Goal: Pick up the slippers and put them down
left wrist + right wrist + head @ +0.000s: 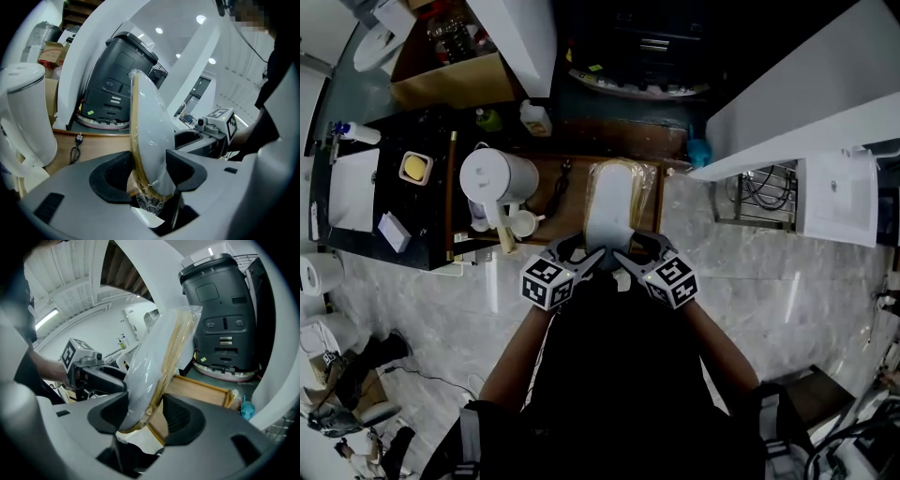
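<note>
A pair of pale slippers [614, 202] with tan soles, wrapped in clear plastic, is held edge-up over the wooden tabletop [558, 178]. Both grippers grasp its near end side by side. My left gripper [581, 260] is shut on the pack, and in the left gripper view the slippers [147, 126] stand between the pads of that gripper [147, 172]. My right gripper [628, 260] is also shut on it, with the slippers [159, 352] wedged between its jaws [144, 412]. Each gripper's marker cube shows in the other's view. The pack's far end points away from me.
A white kettle [492, 178] and a small cup [523, 223] stand left of the slippers on the wood. A black machine [119, 79] sits beyond the table, a plug and cable [75, 149] lie on the wood, and a white counter [797, 112] runs at the right.
</note>
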Available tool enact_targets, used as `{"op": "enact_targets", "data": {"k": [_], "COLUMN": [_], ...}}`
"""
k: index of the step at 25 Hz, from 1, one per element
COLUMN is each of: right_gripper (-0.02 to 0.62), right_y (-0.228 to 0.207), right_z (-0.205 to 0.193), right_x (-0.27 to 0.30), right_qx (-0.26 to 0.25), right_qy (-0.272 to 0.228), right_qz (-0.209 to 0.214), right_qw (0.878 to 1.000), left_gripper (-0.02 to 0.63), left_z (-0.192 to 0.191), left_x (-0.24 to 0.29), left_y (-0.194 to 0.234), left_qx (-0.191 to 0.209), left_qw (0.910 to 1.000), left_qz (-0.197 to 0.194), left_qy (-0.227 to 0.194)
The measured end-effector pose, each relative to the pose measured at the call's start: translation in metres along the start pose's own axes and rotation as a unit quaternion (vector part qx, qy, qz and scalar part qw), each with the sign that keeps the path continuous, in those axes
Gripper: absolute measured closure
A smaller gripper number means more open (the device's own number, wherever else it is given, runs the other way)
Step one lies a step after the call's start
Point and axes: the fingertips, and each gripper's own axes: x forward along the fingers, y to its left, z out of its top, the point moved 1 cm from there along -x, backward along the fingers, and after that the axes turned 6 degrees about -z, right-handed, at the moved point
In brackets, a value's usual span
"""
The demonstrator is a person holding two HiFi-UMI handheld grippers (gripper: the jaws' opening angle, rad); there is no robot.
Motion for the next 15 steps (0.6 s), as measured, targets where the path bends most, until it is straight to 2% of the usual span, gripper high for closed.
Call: {"op": "enact_targets", "data": {"k": [5, 15], "right_gripper": [0.360, 0.360], "right_y": [-0.016, -0.045], "right_z": [-0.017, -0.057], "right_x": [0.011, 0.043], "right_qx": [0.007, 0.043], "right_qy": [0.035, 0.065], "right_qz": [0.005, 0.014], "right_qw": [0.999, 0.997], "left_gripper": [0.373, 0.373], "left_z": [-0.010, -0.044], "left_x": [0.016, 0.050], "left_y": [0.009, 0.035], "left_qx": [-0.014, -0.044], "left_qw": [0.9997, 0.9973], "left_qz": [0.001, 0.006], "left_qy": [0.019, 0.059]}}
